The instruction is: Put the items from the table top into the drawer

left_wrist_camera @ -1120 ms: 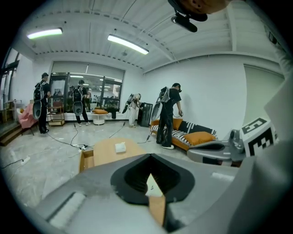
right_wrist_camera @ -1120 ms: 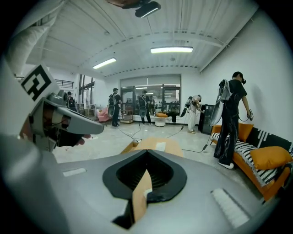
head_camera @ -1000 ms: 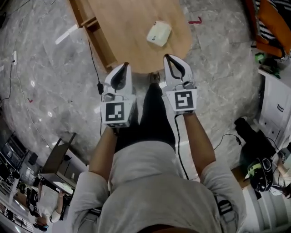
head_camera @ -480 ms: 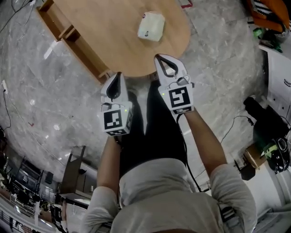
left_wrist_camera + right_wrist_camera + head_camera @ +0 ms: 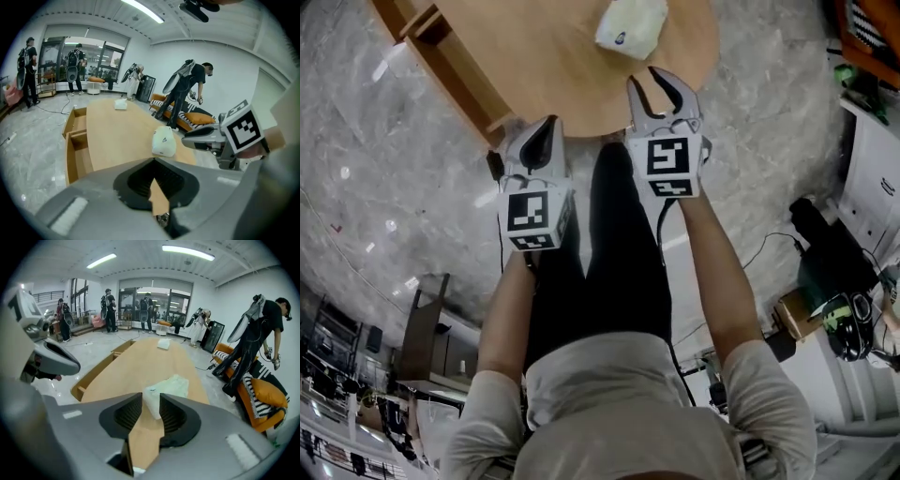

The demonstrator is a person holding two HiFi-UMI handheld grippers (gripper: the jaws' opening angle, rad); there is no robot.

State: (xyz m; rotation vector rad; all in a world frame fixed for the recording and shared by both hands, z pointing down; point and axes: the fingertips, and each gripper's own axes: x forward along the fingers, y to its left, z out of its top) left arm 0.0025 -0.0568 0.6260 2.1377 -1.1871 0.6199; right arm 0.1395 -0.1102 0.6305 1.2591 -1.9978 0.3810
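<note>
A pale soft package [image 5: 630,26] lies near the rounded near end of the long wooden table [image 5: 544,66]. My right gripper [image 5: 662,86] hovers just short of it, its jaws opening with nothing between them; the package [image 5: 167,391] shows beyond the gap. My left gripper [image 5: 547,131] is shut and empty at the table's near edge, left of the right one. From it the package [image 5: 163,141] lies ahead to the right. Open wooden drawers [image 5: 77,140] stick out of the table's left side. A second small white item [image 5: 121,105] sits far down the table.
The drawers [image 5: 431,37] jut over the marble floor at the left. Several people stand at the room's far end [image 5: 108,305], one bends by an orange sofa [image 5: 187,84]. Cables and gear lie on the floor at the right [image 5: 825,300].
Both grippers have come down toward the table's near end. The right jaws, closed before, now stand apart. The left jaws stay closed.
</note>
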